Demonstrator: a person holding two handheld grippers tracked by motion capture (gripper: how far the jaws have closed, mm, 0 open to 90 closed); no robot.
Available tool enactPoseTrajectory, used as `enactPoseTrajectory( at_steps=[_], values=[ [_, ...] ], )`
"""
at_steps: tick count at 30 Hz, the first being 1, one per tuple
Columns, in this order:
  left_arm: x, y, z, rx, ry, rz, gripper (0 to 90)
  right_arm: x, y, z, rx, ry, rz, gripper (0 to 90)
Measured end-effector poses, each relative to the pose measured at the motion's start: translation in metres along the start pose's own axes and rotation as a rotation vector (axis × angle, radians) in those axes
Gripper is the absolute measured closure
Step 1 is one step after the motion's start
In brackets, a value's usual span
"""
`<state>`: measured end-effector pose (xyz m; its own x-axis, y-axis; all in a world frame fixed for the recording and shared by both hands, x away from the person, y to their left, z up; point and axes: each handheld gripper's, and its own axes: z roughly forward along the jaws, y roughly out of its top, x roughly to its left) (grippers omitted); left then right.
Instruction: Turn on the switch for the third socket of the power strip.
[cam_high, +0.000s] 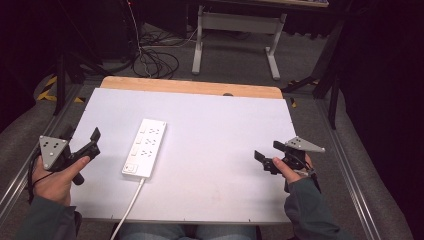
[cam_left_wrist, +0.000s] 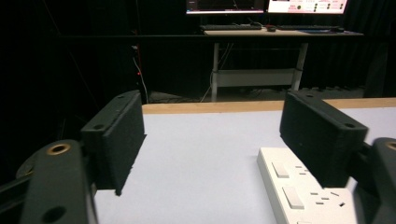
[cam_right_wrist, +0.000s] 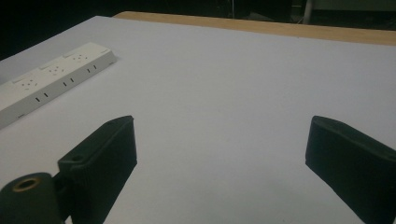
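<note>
A: While both hands rest at the near corners of the table (cam_high: 210, 165), which one sits closer to the power strip (cam_high: 145, 147)?

B: The left one. The left gripper (cam_high: 86, 145) is just beside the strip, which lies to that gripper's right, inward toward the middle. In the left gripper view the strip (cam_left_wrist: 303, 193) shows behind the right-hand jaw, not between the two.

A: Are its jaws holding anything?

B: No. They stand well apart with bare white tabletop between them; nothing is gripped.

A: How does the strip lie?

B: Flat, sockets up, its long axis running from the near edge toward the far wooden edge, tilted slightly to the right at the far end. Its white cord (cam_high: 129, 207) leaves the near end and drops off the near edge of the table.

A: So what does a reach call for?

B: I'd judge a short sideways move to the right, with the jaws turned to span the narrow width rather than the length.

A: And the right side?

B: The right gripper (cam_high: 269, 156) is well apart from the strip, across a broad stretch of table. Its jaws are spread wide too, gripping nothing; in the right gripper view the strip (cam_right_wrist: 51, 79) lies far off.

A: Room to work?

B: Plenty on all sides of the strip; the cord at the near end is the one snag.
</note>
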<state>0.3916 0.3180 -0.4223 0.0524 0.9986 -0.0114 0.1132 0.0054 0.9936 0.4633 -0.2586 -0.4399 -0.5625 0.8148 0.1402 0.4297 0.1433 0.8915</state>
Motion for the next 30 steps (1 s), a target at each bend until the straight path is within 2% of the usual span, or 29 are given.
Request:
enactPoseTrajectory(
  at_steps=[3,4,5,6,7,9,14,17,18,24,25,30],
  values=[
    [0.001,0.0,0.0,0.008,-0.004,-0.003,26.9,0.0,0.0,0.0,-0.001,-0.001,0.001,9.4],
    [0.001,0.0,-0.001,0.013,-0.004,-0.009,29.7,0.0,0.0,0.0,-0.001,-0.001,0.001,9.4],
    [0.002,0.001,-0.001,0.014,-0.004,-0.02,36.2,0.0,0.0,0.0,-0.001,-0.001,0.001,9.4],
    [0.003,0.001,-0.001,0.022,-0.007,-0.029,36.2,0.0,0.0,0.0,-0.001,-0.001,0.001,9.4],
    [0.003,0.001,-0.001,0.023,-0.011,-0.048,41.4,0.0,0.0,0.0,-0.002,0.0,0.001,9.4],
    [0.004,0.001,-0.001,0.033,-0.021,-0.058,43.9,0.0,0.0,0.0,-0.002,0.0,0.002,9.4],
    [0.006,0.001,-0.001,0.049,-0.035,-0.055,55.0,0.0,0.0,0.0,-0.003,0.0,0.002,9.5],
    [0.007,0.001,-0.001,0.058,-0.047,-0.058,57.9,0.0,0.0,-0.001,-0.003,0.0,0.002,9.5],
    [0.007,0.001,-0.001,0.067,-0.055,-0.058,62.4,0.0,0.0,-0.001,-0.002,0.001,0.002,9.5],
    [0.011,0.001,0.0,0.089,-0.077,-0.042,73.9,0.0,0.0,-0.001,-0.002,0.001,0.002,9.5],
    [0.012,0.001,0.0,0.09,-0.077,-0.043,78.0,0.0,0.0,-0.001,-0.002,0.001,0.002,9.5],
    [0.015,0.002,0.0,0.1,-0.085,-0.044,85.4,-0.001,0.0,-0.001,-0.001,0.002,0.002,9.6]
  ],
)
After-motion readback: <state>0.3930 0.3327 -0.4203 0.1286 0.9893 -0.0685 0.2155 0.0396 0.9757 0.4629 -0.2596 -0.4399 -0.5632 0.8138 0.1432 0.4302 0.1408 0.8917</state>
